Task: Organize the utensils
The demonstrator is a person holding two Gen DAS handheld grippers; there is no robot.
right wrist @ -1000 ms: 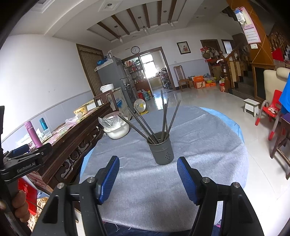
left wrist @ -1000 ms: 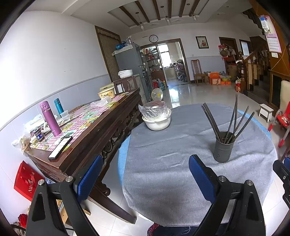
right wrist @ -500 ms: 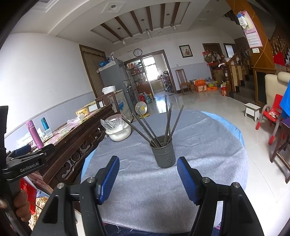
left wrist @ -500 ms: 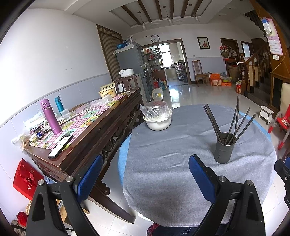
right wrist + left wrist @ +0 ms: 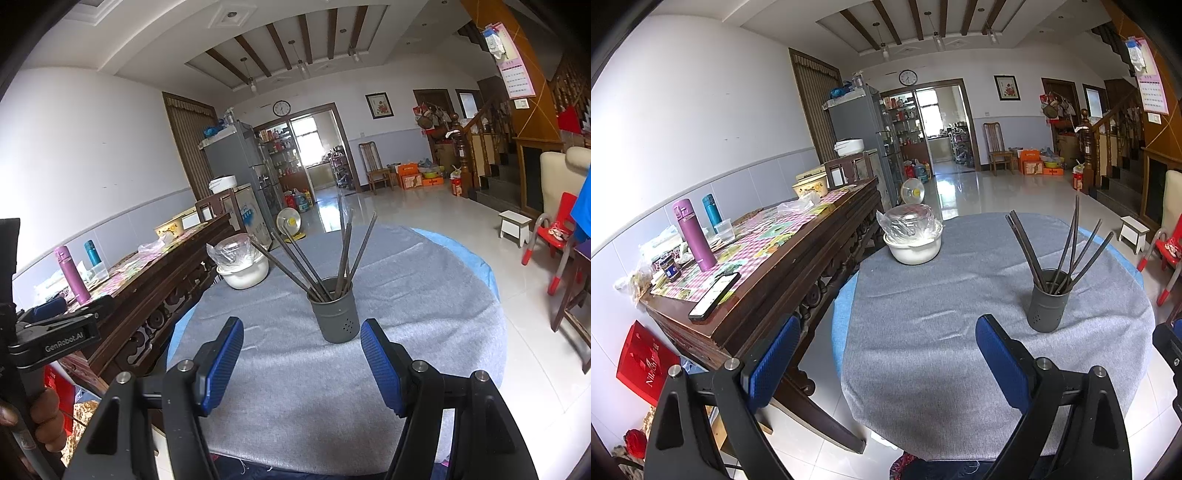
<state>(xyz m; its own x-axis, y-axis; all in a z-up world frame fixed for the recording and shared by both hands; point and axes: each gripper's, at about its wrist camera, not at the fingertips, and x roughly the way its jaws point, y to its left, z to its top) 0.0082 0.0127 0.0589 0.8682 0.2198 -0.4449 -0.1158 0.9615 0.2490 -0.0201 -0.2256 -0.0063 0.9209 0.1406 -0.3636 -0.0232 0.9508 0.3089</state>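
Your chopsticks (image 5: 325, 258) all stand in the grey holder (image 5: 334, 310), fanned out and leaning on its rim, tips down inside. I count about half a dozen dark sticks; none lies loose on the cloth that I can see. The holder stands upright on the grey tablecloth (image 5: 406, 288), toward the near edge of the round table and well in from its right edge.

Judging from that, the gathering part looks done, or else not started: if your job is to get the sticks into the holder, little is left; if you are meant to take them out and sort them, everything is still ahead. The pictures alone do not settle which.

Your right gripper (image 5: 302, 360) hangs just short of the holder, jaws spread wide with nothing between the blue pads, lined up with the holder between them farther on. Your left gripper (image 5: 886, 354) is likewise released and empty, off over the table's near left edge, well apart from the holder.

Farther back, near the table's far left edge, a white bowl (image 5: 912, 247) covered in plastic film sits untouched. Beyond that edge stands the wooden sideboard (image 5: 798, 266).
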